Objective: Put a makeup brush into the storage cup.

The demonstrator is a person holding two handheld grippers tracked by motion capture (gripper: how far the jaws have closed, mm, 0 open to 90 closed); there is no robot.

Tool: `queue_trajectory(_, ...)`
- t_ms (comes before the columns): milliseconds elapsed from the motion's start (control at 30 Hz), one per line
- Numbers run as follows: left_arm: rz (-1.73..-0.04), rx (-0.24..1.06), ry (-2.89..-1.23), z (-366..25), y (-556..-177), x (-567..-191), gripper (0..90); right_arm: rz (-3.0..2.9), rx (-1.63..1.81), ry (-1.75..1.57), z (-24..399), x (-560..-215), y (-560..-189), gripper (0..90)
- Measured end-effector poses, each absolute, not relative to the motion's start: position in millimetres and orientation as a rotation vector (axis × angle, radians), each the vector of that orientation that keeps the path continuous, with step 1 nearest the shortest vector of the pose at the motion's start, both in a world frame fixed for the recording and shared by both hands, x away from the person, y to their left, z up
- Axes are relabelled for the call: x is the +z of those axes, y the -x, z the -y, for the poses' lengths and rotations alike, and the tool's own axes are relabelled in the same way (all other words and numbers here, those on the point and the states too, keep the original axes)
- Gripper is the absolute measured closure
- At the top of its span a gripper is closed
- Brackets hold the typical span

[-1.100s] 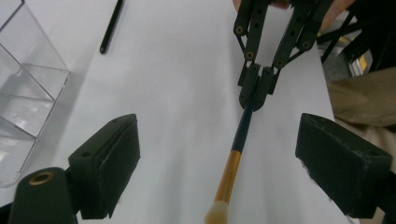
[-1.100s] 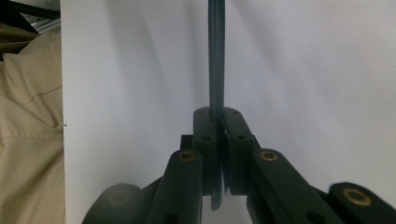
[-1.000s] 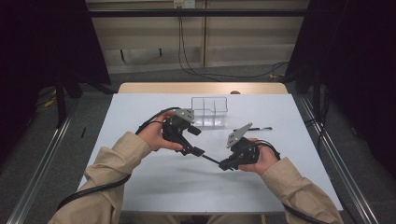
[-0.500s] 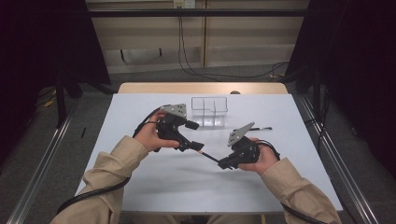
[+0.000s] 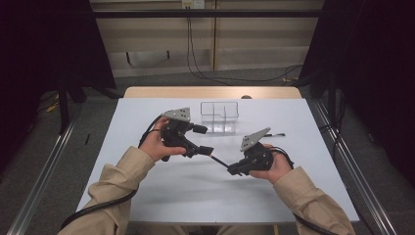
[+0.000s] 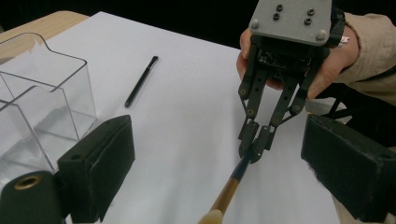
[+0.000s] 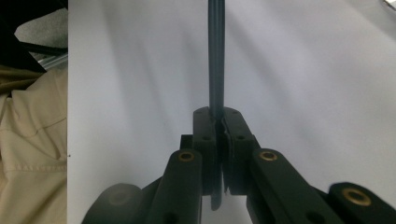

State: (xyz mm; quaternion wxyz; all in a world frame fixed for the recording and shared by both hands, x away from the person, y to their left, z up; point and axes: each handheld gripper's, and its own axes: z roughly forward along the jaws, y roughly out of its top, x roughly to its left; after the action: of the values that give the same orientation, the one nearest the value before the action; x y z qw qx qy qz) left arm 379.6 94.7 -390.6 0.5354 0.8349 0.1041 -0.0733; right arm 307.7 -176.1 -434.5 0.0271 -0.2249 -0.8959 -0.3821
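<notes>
A thin pen [image 5: 220, 161] with a dark shaft and a tan end [image 6: 233, 179] hangs above the white table [image 5: 195, 196]. My right gripper [image 5: 231, 170] is shut on its dark end, and the shaft runs straight out from the closed jaws [image 7: 216, 56]. In the left gripper view that gripper [image 6: 254, 149] faces the camera. My left gripper [image 5: 203, 140] is open, its pads [image 6: 100, 163] wide apart. The pen's tan end points into the gap between them, and neither pad touches it.
A clear divided box [image 5: 219, 113] stands at the middle back of the table, close to the left gripper [image 6: 42, 93]. A second black pen [image 5: 276, 134] lies flat on the table to the box's right [image 6: 140, 81]. A person's sleeves enter from below.
The left gripper has drawn back a little to the left and away from the pen, and its jaws stand wider apart. The right gripper and the pen have stayed put.
</notes>
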Motion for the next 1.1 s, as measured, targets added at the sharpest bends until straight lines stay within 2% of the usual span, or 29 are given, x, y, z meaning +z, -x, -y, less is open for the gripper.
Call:
queue_trajectory(433, -0.263, -0.175, -1.949, -94.2, -379.2, -393.2, 9.8, 2.708, -1.379, 0.808, 180.3, -428.5, -308.2, 85.7)
queue_trajectory(667, -0.268, -0.172, -1.938, -91.2, -378.4, -393.5, 13.4, 2.679, -1.491, 0.864, 178.4, -423.3, -308.9, 85.6)
queue_trajectory(933, -0.255, -0.183, -1.912, -89.2, -377.6, -392.2, 24.1, 2.661, -1.558, 0.902, 175.1, -419.8, -310.4, 85.7)
queue_trajectory(1100, -0.269, -0.202, -1.895, -88.3, -378.0, -390.7, 35.8, 2.639, -1.610, 0.940, 172.7, -417.7, -311.6, 85.7)
